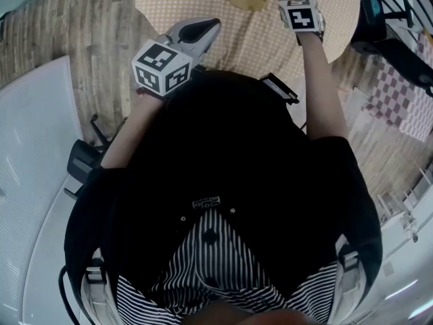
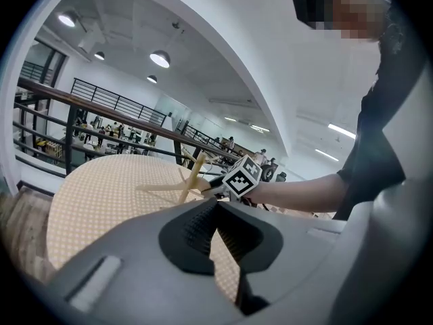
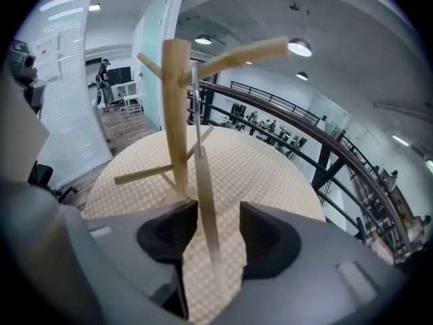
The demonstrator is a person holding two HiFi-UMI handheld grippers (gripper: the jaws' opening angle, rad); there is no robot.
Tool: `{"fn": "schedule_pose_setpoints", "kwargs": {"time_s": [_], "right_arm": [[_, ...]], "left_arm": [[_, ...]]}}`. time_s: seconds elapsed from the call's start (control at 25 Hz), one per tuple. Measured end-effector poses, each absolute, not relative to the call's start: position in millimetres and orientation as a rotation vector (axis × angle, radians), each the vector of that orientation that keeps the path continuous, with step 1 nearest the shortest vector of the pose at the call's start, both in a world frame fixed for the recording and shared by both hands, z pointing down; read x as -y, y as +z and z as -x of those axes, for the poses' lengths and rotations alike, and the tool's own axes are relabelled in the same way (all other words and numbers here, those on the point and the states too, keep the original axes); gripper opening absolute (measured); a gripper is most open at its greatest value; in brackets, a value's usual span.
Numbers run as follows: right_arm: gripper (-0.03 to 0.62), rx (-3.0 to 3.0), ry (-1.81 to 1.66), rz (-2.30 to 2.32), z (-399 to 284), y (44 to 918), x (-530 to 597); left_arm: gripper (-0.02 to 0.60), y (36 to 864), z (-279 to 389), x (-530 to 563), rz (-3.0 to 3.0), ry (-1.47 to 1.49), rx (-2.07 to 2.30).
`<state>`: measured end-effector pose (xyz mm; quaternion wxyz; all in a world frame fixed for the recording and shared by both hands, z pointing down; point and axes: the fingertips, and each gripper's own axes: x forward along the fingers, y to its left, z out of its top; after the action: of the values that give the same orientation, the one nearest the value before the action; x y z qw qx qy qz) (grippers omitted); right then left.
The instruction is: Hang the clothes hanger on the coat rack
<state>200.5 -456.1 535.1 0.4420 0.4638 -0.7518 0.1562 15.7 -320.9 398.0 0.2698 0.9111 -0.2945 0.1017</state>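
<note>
Round desk (image 1: 237, 42) under a tan dotted cover, on a wood-plank floor (image 1: 40, 26). On it, well in from the edge nearest the person, a pale wooden coat rack (image 3: 177, 114): upright post, slanted pegs.

Clothes hanger (image 3: 206, 212) at the rack, just beside the post. In the right gripper view, wooden arm slanting down toward the camera. Thin metal hook (image 3: 195, 100) running straight up to the upper peg (image 3: 237, 54), at the peg's root on the post. Looks hooked over it, though the very top of the wire too fine to make out.

Right hand-held gripper (image 3: 218, 208) open: jaws well apart, the hanger's wooden arm passing between them, close against the pad on the view's left and clear of the other. No squeeze on the wood from both sides. In the head view, reaching out over the desk to the rack and pointing downward, marker cube (image 1: 300, 13) facing up, bare forearm (image 1: 318, 73) stretched out behind.

Left hand-held gripper (image 2: 216, 203) closed, ribbed pads pressed together, nothing between them. Held apart from the rack, tip over the desk's near edge, aimed across the top toward the rack and the other gripper.

Beyond the desk's far edge, a dark railing (image 3: 325, 158) and round ceiling lamps (image 3: 299, 47).
</note>
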Motion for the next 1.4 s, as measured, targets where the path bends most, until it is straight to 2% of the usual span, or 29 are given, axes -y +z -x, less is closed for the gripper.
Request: {"fn": "schedule_pose_setpoints", "kwargs": {"time_s": [0.2,0.44,0.52,0.64,0.92,1.12,1.4], "right_arm": [[0.215,1.945,0.371,-1.142,-201,511,437],[0.206,2.212,0.567,-1.324,-216,445,400],[0.155,2.368,0.716,-1.358,-216,416,385],[0.002,2.506,0.845,-1.447,-217,381,365],[0.000,2.470,0.741,-1.641,-247,358,329],[0.000,2.459,0.855,-1.697,-237,368,310],[0.000,2.449,0.821,-1.672,-210,370,296]], "left_arm": [[0.003,395,-20,323,-2.469,0.270,0.751],[0.003,389,-36,324,-2.518,0.259,0.664],[0.003,386,-42,323,-2.530,0.255,0.634],[0.003,382,-48,328,-2.563,0.245,0.570],[0.003,361,-103,323,-2.640,0.244,0.454],[0.003,360,-108,319,-2.661,0.248,0.405],[0.003,358,-102,306,-2.683,0.252,0.367]]}}
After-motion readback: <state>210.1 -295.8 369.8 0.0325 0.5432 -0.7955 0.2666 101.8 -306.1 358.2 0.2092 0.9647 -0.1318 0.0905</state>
